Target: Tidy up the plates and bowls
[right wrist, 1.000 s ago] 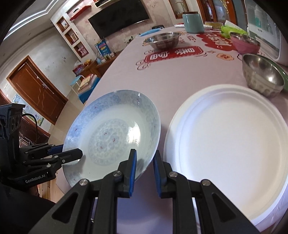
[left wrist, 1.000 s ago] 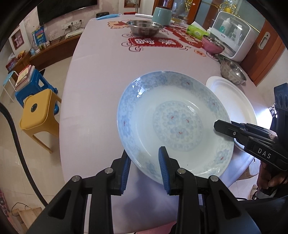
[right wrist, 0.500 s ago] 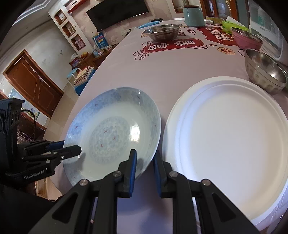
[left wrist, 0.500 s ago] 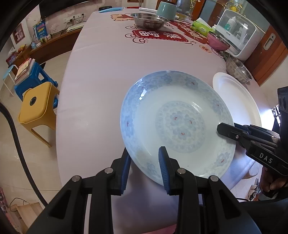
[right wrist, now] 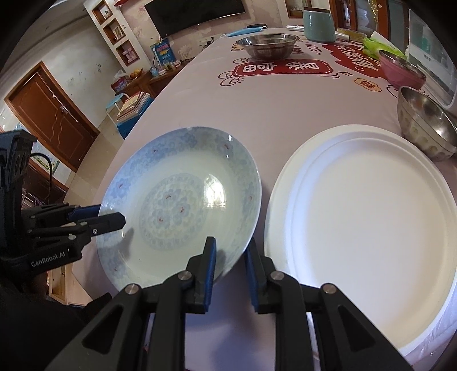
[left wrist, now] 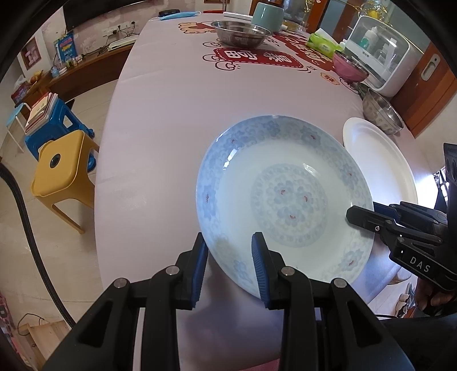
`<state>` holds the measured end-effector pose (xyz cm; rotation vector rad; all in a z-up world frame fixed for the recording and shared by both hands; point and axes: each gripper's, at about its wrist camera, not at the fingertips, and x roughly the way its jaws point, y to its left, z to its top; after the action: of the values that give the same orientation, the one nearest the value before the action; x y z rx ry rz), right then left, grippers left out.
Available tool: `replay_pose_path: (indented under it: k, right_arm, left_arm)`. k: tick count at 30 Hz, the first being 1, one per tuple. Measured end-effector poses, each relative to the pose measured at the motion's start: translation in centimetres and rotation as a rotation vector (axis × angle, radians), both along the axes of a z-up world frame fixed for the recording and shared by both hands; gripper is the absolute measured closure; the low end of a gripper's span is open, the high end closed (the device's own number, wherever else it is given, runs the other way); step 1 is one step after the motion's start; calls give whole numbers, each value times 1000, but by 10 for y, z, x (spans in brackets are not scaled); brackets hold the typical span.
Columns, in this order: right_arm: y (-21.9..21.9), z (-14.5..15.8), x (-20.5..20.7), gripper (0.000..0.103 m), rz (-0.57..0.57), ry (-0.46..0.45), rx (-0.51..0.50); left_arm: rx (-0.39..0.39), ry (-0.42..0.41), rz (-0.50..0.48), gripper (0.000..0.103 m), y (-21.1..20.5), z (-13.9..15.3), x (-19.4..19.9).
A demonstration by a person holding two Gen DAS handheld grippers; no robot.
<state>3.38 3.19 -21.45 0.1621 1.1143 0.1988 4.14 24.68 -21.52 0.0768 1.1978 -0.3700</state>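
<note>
So the blue-patterned plate (left wrist: 285,197) is the landmark here: glossy porcelain, round, shallow-dished, with a floral ring on the rim and a medallion in the middle. It sits near the edge of the surface (left wrist: 177,114), which wears a smooth pale pink cloth with red printed banners.

The left hand-held gripper (left wrist: 230,256) has the plate's near rim between its ribbed blue pads, clamped on it as far as I can see. The right hand-held gripper (right wrist: 230,256) straddles the rim on the plate's other side, and its jaws are opening; the rim is between them, though a slim gap shows by one pad.

Just beside the plate, on the right gripper's side, lies a white plate (right wrist: 368,217), matte, with a stepped rim; its far edge is cut off in the right wrist view. Beyond that is a dimpled steel bowl (right wrist: 425,122), then a pink bowl (right wrist: 402,68). Far across from the plate stands a wide steel bowl (right wrist: 267,44) and a teal mug (right wrist: 318,24), top cropped.
</note>
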Motion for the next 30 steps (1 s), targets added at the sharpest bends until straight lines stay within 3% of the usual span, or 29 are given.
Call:
replay_pose_path:
  k: [6,10,16,22,30]
  right_arm:
    - [-4,15,-7,81,41,-23,-10]
    - [-5,29,-14,68,79,-54,-36]
    - [-18,48,-20,63,107,-83,-68]
    - [-41,70,-28,57,112,-121,-97]
    - [-85,94,-43,44,90,-171,-135]
  left_arm:
    - [3,0,18,70,1,9,-2]
    - [-1,-19,18,68,-1,20,-5]
    - [-11,-25,3,65,-13,37,-11]
    - [-23,-46,-53,57,-42,61,-19]
    - [-12,-81,-111,56,-98,84,-22]
